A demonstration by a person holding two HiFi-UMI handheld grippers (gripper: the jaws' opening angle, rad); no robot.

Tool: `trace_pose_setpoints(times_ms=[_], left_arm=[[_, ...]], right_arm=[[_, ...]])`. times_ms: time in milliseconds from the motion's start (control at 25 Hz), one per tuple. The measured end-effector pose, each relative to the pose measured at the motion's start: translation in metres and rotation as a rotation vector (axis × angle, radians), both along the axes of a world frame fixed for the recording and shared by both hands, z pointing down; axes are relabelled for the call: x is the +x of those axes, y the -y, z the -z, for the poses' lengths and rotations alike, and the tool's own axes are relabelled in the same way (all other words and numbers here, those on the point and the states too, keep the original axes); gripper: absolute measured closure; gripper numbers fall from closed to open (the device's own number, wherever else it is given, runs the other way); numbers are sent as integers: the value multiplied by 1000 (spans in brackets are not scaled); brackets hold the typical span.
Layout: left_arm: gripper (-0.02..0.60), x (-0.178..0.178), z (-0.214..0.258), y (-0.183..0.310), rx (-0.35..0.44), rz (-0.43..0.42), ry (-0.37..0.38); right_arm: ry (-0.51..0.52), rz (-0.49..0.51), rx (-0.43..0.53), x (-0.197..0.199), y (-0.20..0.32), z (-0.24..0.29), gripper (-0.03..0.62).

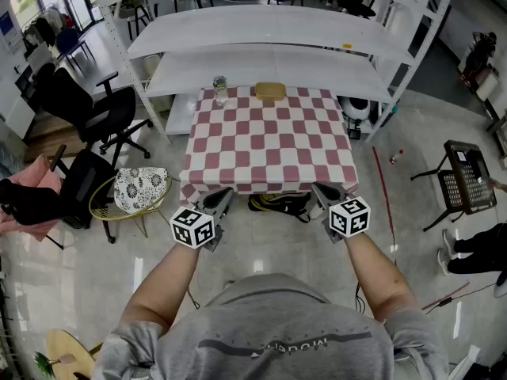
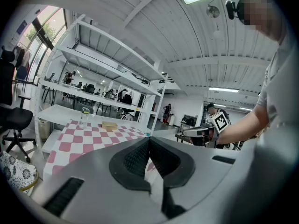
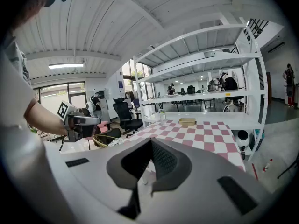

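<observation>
Checked table (image 1: 269,145) beyond left hand-held gripper (image 1: 223,194) and right hand-held gripper (image 1: 319,188), jaws together, empty.

Note pink-and-white checks across the square cloth-covered table (image 1: 269,145). At its far edge, log tan on the shallow rectangular tray (image 1: 270,92), beside a clear glass jar (image 1: 220,89). Behind, record white on the metal shelving unit (image 1: 261,34). On the left gripper (image 1: 225,191) and the right gripper (image 1: 318,187), find grey bodies, black ribbed pads and white cubes with black square markers. Left of the table, put down black for the swivel office chair (image 1: 95,117), yellow for the wire-frame chair (image 1: 101,212), and a black-on-white floral print for its round cushion (image 1: 140,188). Mark pale grey gloss on the tiled floor (image 1: 261,244), with a thin red stick (image 1: 383,188) across it.
</observation>
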State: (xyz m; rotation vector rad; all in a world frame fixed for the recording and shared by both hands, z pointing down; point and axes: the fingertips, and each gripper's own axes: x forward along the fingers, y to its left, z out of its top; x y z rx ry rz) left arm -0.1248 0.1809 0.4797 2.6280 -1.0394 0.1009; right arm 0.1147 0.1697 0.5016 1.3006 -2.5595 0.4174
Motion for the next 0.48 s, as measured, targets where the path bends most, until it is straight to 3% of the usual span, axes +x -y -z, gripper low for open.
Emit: trace_pose_setpoints(times_ms=[480], left_arm=[[568, 8, 3, -2, 7, -7, 9]], right_arm=[[8, 5, 9, 5, 0, 2, 571]])
